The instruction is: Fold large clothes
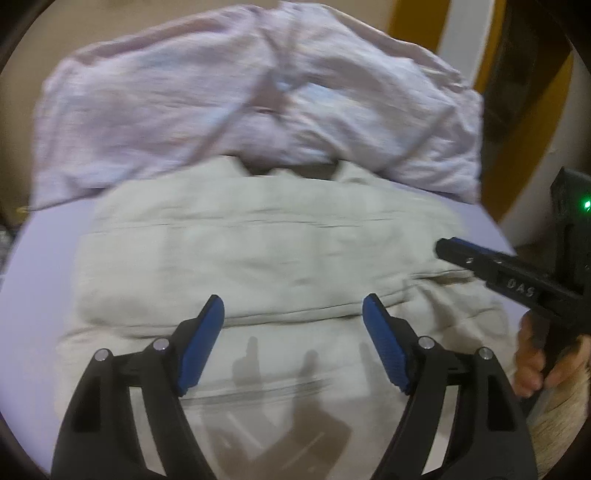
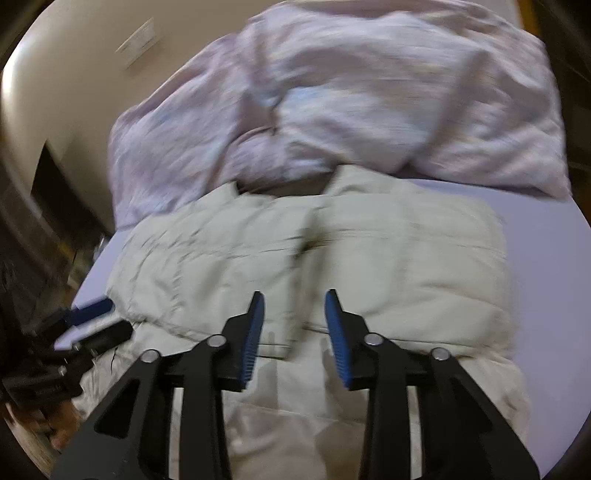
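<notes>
A cream quilted garment (image 1: pixel 266 251) lies folded flat on the lavender table (image 1: pixel 40 266). In the left wrist view my left gripper (image 1: pixel 293 306) hovers over its near half, open, with nothing between the blue pads. My right gripper (image 1: pixel 448 248) reaches in from the right over the garment's edge, and a hand (image 1: pixel 532 362) holds its grip. In the right wrist view my right gripper (image 2: pixel 294 295) stands over the cream garment (image 2: pixel 388 240) with a narrow gap between its jaws and no cloth pinched. The left gripper (image 2: pixel 105 320) shows at the garment's left edge.
A crumpled pale pink garment (image 1: pixel 229 103) lies heaped along the table's far side, touching the cream one; it also fills the top of the right wrist view as the pink garment (image 2: pixel 351 85). Bare table (image 2: pixel 550 240) shows to the right. A yellow and white wall (image 1: pixel 458 33) stands beyond.
</notes>
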Demonstrator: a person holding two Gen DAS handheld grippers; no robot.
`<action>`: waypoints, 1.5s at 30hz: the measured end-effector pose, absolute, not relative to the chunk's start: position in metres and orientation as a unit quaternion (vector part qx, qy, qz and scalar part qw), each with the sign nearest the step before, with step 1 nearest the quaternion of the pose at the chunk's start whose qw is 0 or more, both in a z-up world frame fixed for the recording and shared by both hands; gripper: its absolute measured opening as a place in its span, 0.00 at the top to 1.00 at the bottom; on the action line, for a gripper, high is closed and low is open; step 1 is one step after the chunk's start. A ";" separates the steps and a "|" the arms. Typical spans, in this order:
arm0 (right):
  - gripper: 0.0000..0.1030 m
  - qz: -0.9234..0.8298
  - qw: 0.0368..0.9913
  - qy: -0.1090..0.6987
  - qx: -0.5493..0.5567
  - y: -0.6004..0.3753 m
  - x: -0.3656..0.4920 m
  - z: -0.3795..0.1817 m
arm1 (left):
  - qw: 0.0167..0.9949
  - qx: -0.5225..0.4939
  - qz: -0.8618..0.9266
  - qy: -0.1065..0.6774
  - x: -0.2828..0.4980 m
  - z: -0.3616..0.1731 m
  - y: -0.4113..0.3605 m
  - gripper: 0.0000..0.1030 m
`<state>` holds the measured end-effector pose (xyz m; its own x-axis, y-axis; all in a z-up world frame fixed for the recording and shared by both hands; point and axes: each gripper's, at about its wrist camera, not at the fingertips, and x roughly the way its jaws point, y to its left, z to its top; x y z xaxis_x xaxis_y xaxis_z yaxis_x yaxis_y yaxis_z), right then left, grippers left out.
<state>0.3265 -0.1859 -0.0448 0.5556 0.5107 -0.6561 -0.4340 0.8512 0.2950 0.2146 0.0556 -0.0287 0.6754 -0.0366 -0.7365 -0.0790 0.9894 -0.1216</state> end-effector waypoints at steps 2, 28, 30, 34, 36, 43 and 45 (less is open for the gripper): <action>0.68 0.280 0.878 0.386 0.033 -0.167 0.327 -0.047 | 0.914 -0.051 0.051 0.399 0.201 -0.029 0.078 0.23; 0.23 0.234 0.848 0.468 0.091 -0.258 0.306 -0.081 | 0.873 -0.173 0.126 0.439 0.081 -0.078 0.245 0.20; 0.22 0.219 0.849 0.470 0.099 -0.289 0.287 -0.080 | 0.869 -0.191 0.114 0.441 0.071 -0.084 0.248 0.20; 0.22 0.178 0.840 0.495 0.135 -0.352 0.257 -0.096 | 0.860 -0.233 0.087 0.445 0.049 -0.097 0.251 0.20; 0.22 0.167 0.828 0.512 0.159 -0.378 0.243 -0.110 | 0.856 -0.247 0.080 0.447 0.041 -0.102 0.250 0.20; 0.22 0.164 0.798 0.535 0.226 -0.422 0.205 -0.151 | 0.847 -0.289 0.041 0.445 0.022 -0.112 0.242 0.27; 0.24 0.182 0.787 0.535 0.247 -0.422 0.203 -0.156 | 0.846 -0.293 0.031 0.444 0.017 -0.114 0.236 0.31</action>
